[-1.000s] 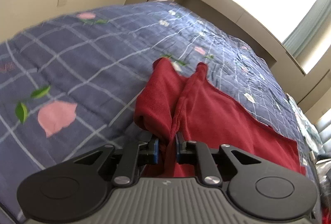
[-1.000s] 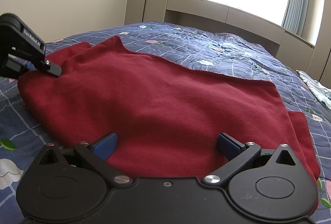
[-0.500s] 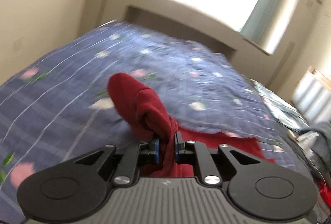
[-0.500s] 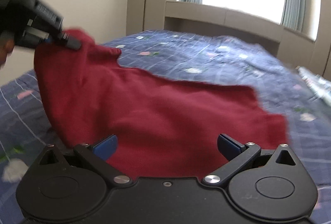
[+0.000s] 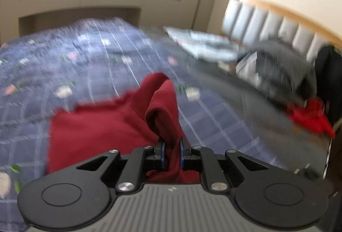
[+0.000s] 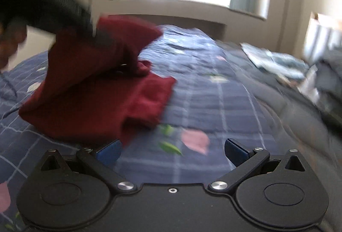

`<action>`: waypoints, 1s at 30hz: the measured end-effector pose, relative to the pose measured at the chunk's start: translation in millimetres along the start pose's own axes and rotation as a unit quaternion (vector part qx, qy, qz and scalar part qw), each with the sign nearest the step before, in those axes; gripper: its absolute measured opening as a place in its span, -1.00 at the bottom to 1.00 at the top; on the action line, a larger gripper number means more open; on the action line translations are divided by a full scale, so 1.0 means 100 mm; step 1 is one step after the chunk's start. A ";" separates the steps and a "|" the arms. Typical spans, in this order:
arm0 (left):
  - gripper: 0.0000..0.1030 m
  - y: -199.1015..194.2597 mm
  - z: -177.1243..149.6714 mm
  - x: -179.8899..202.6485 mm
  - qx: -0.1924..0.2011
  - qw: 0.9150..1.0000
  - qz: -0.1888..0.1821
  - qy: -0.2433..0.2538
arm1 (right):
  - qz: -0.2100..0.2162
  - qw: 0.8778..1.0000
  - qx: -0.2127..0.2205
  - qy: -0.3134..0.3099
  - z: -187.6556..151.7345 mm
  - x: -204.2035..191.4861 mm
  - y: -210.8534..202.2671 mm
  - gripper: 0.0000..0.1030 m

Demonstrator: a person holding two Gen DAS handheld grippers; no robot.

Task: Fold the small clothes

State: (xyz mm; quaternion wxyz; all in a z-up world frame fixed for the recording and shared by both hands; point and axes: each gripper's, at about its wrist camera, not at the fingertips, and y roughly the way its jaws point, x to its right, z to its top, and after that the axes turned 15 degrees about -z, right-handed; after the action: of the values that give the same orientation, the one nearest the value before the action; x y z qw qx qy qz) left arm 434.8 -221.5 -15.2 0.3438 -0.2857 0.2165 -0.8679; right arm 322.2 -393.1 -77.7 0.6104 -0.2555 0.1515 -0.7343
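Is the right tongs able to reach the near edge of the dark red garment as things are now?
Probably yes. The right tongs stand open and empty, and the dark red garment lies just ahead, its near edge beside the left pad. Only bare bedspread lies between. The left tongs grip another part, lifted above.

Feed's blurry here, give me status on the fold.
Left gripper shut on red garment, lifted over bed. Right gripper open, empty. Nothing blocking.

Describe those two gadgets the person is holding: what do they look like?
Both are matte black. The left gripper has a ribbed grey body, silver screws, round discs and blue-edged pads. The right gripper is all black, with the same discs and screws, and blue fingertips.
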 end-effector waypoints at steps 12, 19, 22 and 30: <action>0.26 0.08 -0.31 -0.06 -0.032 0.997 -0.058 -0.048 | -0.009 0.995 -0.031 0.096 -0.23 0.42 0.10 0.99; 0.84 -0.36 -0.43 -0.21 0.028 0.997 -0.012 -0.066 | -0.004 0.994 -0.024 0.105 -0.18 0.43 0.11 0.99; 0.96 -0.58 -0.52 -0.37 0.059 0.994 0.049 -0.081 | 0.019 0.991 -0.024 0.128 -0.07 0.43 0.20 0.99; 0.99 -0.69 -0.76 -0.91 0.061 0.972 0.133 -0.184 | 0.151 0.956 -0.054 0.245 0.39 0.27 0.65 0.89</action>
State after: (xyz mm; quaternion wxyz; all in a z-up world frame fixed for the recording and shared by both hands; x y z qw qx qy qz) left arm 407.5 -95.7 -63.6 0.5063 -0.3876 0.1325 -0.7589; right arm 393.7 -429.6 -75.5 0.6433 -0.0745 0.3727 -0.6646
